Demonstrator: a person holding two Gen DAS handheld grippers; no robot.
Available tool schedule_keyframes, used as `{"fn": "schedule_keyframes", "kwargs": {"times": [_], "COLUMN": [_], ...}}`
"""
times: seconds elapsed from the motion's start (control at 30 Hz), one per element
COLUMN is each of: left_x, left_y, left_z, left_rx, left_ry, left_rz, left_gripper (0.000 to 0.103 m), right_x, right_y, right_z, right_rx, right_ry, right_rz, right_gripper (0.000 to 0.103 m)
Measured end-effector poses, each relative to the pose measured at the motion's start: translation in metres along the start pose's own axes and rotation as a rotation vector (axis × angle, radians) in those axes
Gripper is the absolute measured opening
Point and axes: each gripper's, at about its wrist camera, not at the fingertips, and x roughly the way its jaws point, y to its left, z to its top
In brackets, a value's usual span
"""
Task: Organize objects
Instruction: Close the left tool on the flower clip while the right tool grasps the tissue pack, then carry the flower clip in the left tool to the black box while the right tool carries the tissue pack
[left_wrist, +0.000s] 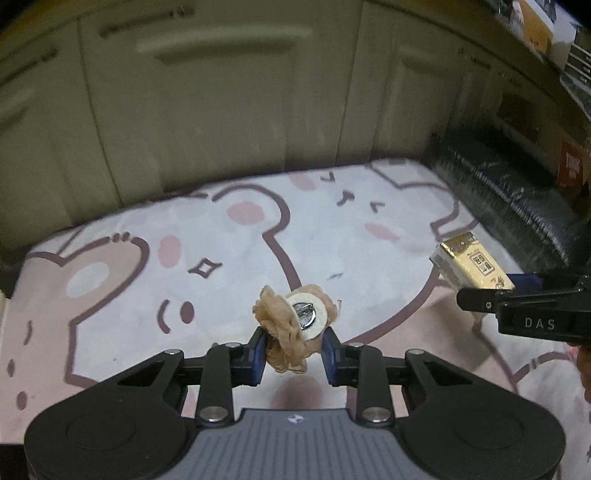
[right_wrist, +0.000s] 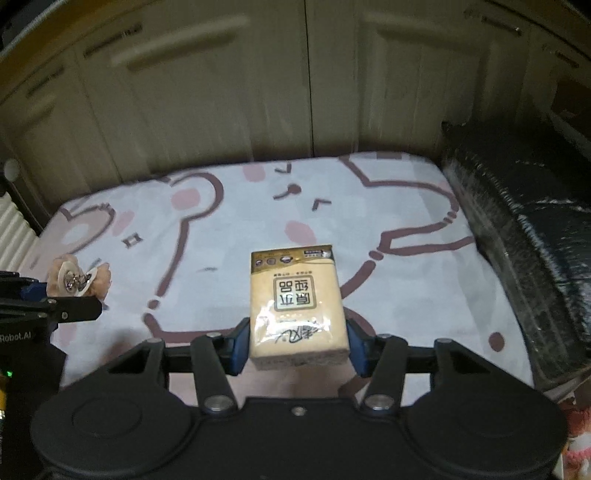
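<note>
A beige fabric flower brooch (left_wrist: 291, 325) with a white backing disc and metal pin hangs above the mat, and my left gripper (left_wrist: 294, 350) is shut on it. In the right wrist view the same brooch (right_wrist: 79, 280) shows at the far left, in that gripper's fingers. A tan tissue pack (right_wrist: 298, 310) with printed characters is lifted off the mat, my right gripper (right_wrist: 298, 345) shut on its lower sides. From the left wrist view the tissue pack (left_wrist: 471, 264) appears at the right, held by the right gripper's black fingers (left_wrist: 480, 299).
A pale mat (left_wrist: 221, 240) with pink and brown cartoon bears covers the surface below. Cream cabinet doors (left_wrist: 221, 110) with bar handles stand behind it. A black glossy bundle (right_wrist: 517, 229) lies along the mat's right edge. A white ribbed object (right_wrist: 14, 225) sits at far left.
</note>
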Motion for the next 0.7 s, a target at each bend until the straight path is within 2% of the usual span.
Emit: {"fn": "schedule_keyframes", "kwargs": {"times": [0.2, 0.7], "left_x": [-0.043, -0.132], "left_y": [0.001, 0.021], "left_z": [-0.006, -0.033], "left_rx": [-0.032, -0.160], "left_ry": [-0.034, -0.101], "left_rz": [0.021, 0.077], "left_gripper": [0.032, 0.032], "right_x": [-0.038, -0.113], "right_y": [0.012, 0.060], "right_z": [0.005, -0.011], "right_rx": [0.021, -0.017], "right_ry": [-0.040, -0.091], "right_rz": [0.015, 0.035], "right_gripper": [0.053, 0.053]}}
